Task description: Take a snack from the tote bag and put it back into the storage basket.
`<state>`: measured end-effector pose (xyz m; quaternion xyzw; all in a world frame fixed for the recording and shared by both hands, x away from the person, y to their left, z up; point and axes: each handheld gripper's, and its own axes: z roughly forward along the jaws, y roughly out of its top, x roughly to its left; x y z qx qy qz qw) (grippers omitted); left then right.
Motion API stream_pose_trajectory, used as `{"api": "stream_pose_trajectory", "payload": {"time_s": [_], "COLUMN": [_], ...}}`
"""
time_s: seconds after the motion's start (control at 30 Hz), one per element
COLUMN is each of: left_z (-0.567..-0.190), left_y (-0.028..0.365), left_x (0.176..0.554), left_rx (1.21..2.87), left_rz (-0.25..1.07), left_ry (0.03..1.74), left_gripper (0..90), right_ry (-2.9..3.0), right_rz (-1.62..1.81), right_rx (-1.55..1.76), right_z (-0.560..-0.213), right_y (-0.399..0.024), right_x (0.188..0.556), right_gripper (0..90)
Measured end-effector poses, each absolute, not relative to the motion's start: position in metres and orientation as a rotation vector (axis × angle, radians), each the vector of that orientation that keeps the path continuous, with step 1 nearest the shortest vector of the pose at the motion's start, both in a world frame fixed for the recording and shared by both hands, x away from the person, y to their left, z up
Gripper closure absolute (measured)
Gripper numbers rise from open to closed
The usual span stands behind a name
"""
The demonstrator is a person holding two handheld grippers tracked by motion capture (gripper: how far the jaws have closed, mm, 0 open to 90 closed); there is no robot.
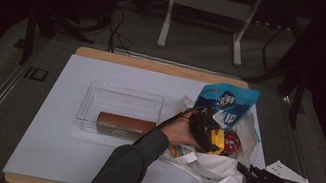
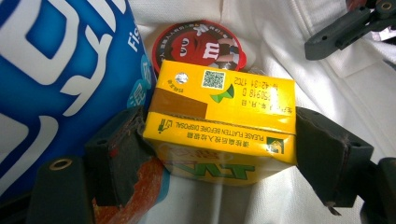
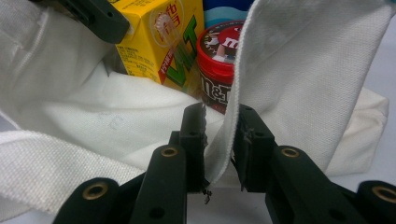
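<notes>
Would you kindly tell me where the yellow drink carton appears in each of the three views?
High view: yellow drink carton right of centre, in the white tote bag.
Left gripper view: carton at centre, between that gripper's jaws.
Right gripper view: carton at upper left.
Shared landmark: the red M&M's tub beside it.

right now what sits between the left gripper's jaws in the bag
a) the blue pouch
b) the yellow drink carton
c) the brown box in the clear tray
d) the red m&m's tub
b: in the left gripper view the yellow drink carton lies between the two black jaws of the left gripper, with the red m&m's tub behind it and the blue pouch beside it.
</notes>
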<state>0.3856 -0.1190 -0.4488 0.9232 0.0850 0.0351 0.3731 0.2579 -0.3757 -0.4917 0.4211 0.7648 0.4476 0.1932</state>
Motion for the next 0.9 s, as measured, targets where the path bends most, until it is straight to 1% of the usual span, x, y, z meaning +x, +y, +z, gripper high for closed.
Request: {"api": "stream_pose_trajectory", "payload": {"time_s": [0.63,0.9], "left_z": [-0.4471,-0.4473], "left_y": [-0.1161,-0.1186], "left_x": [0.3885,0.3885], "left_rx": [2.342,2.347], "left_rz": [0.107,0.106], "left_ry": [0.233,0.236], "left_gripper": [14.3,13.4], "right_ry": [2.146,2.147], "right_rz": [1.257,1.253], "right_rx": [1.179,1.182], "right_z": [-0.4915,-0.4915], "right_y": [-0.3758,-0.3754], "right_x": [0.2571,0.2571], "right_gripper": [74.6,74.6]}}
